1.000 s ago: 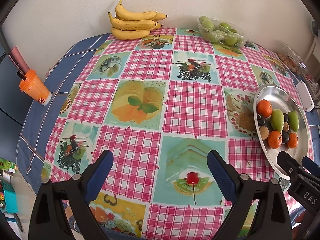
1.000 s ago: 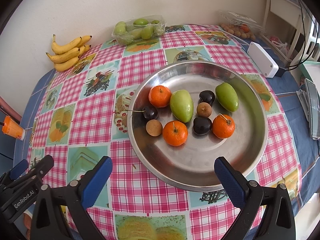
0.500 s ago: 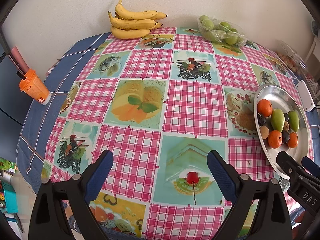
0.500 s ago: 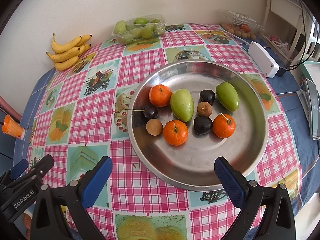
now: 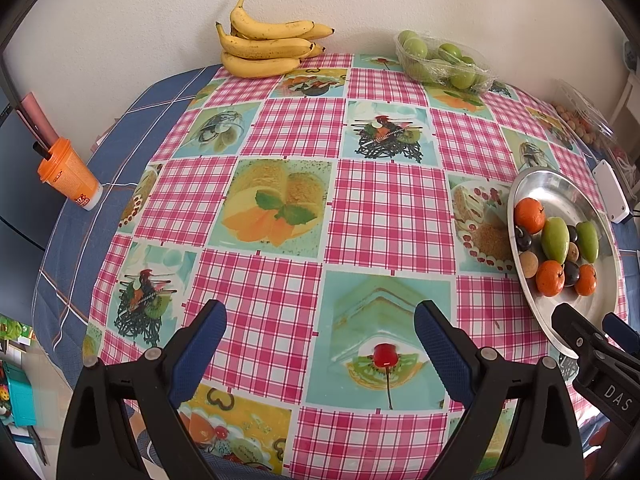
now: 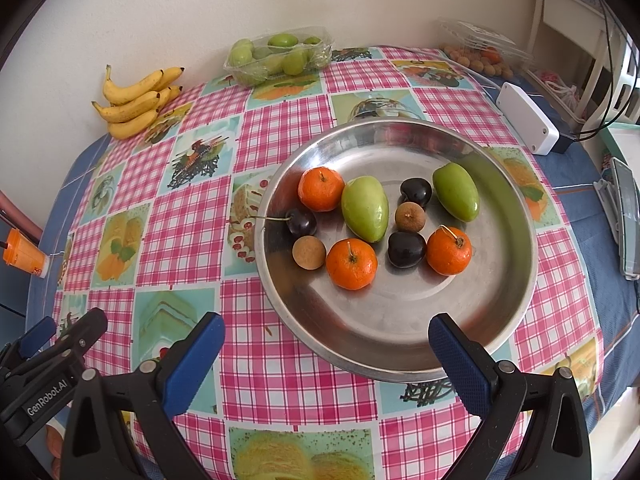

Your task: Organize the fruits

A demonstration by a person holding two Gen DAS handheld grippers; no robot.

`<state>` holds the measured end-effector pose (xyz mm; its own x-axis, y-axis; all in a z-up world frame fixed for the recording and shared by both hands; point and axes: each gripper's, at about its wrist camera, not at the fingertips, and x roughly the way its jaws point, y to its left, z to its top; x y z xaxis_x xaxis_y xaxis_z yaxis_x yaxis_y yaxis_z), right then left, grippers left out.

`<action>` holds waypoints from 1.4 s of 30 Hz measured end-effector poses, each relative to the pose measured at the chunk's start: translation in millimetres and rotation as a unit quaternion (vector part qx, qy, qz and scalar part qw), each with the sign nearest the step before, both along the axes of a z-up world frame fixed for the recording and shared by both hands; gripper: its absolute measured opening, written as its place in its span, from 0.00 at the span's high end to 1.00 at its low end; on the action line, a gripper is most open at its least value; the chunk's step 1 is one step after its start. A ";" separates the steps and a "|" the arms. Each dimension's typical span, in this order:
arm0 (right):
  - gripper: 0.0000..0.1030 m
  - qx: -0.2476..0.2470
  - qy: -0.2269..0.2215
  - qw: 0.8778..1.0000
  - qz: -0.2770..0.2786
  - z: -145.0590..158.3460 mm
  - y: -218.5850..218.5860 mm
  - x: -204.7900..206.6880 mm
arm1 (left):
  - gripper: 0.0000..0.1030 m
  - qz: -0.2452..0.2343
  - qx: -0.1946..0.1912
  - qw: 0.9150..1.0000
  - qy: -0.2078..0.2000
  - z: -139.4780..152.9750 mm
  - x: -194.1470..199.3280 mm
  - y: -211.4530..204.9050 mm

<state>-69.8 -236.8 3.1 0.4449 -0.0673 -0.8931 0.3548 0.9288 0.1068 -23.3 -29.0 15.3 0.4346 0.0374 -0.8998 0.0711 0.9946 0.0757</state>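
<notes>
1. Checked pink oilcloth covers the tabletop (image 6: 280, 376); the steel dish (image 6: 400, 352) at frame centre holds tangerines, cherries, longans and two green fruits.
2. Both the left tongs (image 5: 318, 326) and the right tongs (image 6: 326, 338) gape open, holding nothing.
3. Risk: the round longan (image 6: 308, 252) may roll away when nudged; the cherry (image 6: 301, 222) could bruise.
4. Only the left view shows the bananas (image 5: 266, 46) large, at upper centre.
</notes>
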 end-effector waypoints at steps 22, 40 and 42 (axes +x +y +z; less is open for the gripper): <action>0.00 0.000 0.001 1.000 0.000 -0.5 0.3 -0.1 | 0.08 0.000 -0.001 1.000 0.002 -2.1 -0.8 -0.3; 0.00 0.001 0.006 1.000 0.001 -2.0 -0.6 1.1 | 0.08 -0.003 -0.003 1.000 0.000 0.3 -1.2 0.7; 0.00 0.001 0.006 1.000 0.001 -2.0 -0.6 0.7 | 0.08 -0.004 -0.006 1.000 -0.008 3.1 -2.8 1.0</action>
<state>-69.1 -237.5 1.1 0.4350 -0.0638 -0.8982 0.3533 0.9296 0.1051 -26.1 -28.0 18.4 0.4496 0.0238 -0.8929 0.0784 0.9947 0.0660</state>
